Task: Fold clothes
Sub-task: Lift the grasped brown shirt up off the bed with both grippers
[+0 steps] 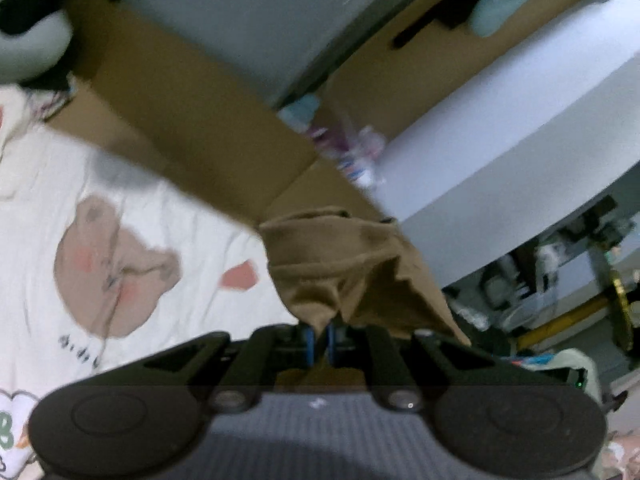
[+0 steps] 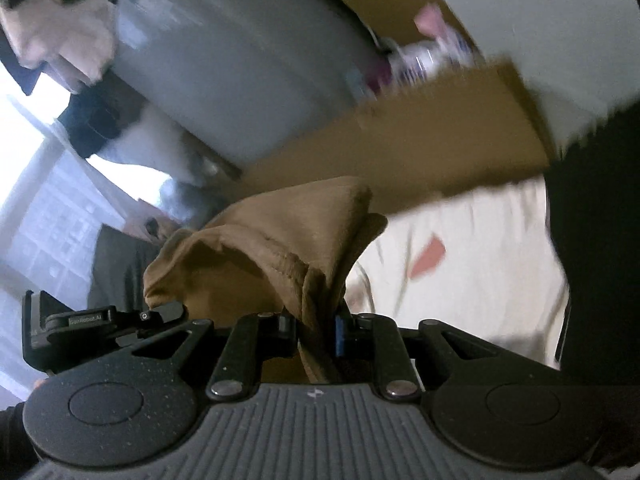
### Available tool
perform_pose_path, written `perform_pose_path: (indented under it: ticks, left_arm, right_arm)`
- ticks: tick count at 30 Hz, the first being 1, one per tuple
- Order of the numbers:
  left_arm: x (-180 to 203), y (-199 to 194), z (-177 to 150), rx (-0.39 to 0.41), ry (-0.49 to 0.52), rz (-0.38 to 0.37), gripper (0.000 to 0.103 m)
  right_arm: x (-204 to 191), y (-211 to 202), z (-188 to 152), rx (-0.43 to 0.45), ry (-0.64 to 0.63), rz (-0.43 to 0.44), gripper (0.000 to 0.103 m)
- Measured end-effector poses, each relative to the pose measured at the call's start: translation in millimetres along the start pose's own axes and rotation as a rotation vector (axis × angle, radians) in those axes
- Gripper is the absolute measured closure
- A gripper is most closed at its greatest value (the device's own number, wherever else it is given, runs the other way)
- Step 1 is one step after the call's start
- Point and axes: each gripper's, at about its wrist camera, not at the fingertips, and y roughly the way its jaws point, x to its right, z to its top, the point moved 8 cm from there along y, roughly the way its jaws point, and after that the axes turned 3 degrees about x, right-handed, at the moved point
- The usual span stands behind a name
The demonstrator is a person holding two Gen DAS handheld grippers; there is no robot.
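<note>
the left gripper [image 1: 319,338] is clamped on a bunched edge of the brown garment [image 1: 344,268], the cloth pinched between its blue-padded fingertips [image 1: 308,338] and rising in creased folds away from the camera. the right gripper [image 2: 318,330] also grips the brown garment [image 2: 272,248], a hemmed fold of it squeezed between its jaws, with one blue pad [image 2: 340,334] showing beside the cloth. in both views the garment hangs lifted above a cream bedsheet [image 1: 160,216] printed with a brown bear face [image 1: 112,268] and a pink shape. a cardboard box [image 1: 192,120] stands behind the garment at the edge of the sheet, and small packets in white and purple lie blurred inside it. a grey wall or panel [image 2: 240,60] fills the space beyond the box. both views are smeared by motion, so finer detail cannot be read
</note>
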Motion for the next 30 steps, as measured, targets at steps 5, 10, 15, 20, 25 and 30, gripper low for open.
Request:
perform_pose_path:
  ticks: [5,10,15,20,25,30]
  left_arm:
    - [54,-40,34,0.070,0.047,-0.051,0.097]
    - [98,-70,56,0.061,0.074,-0.049,0.097]
    - [145,-95,63,0.065,0.127,-0.078,0.097]
    - [174,-119,64,0.080,0.162,-0.099,0.097]
    - [201,-139,64,0.083,0.206,-0.128,0.097]
    - [223,-145,63,0.065,0.245,-0.162,0.097]
  right_arm:
    - [-47,-49,53,0.097,-0.055,-0.002,0.087]
    - [-87,-88,90,0.135,-0.083,-0.021,0.087]
    - [-131,-122,107,0.150,-0.130,-0.019,0.087]
    - [-155,-156,110,0.168,-0.143,-0.026,0.087]
    - [-172,-190,114,0.201,-0.147,-0.041,0.087]
    - [-178,-218,114,0.242,-0.124,-0.057,0.087]
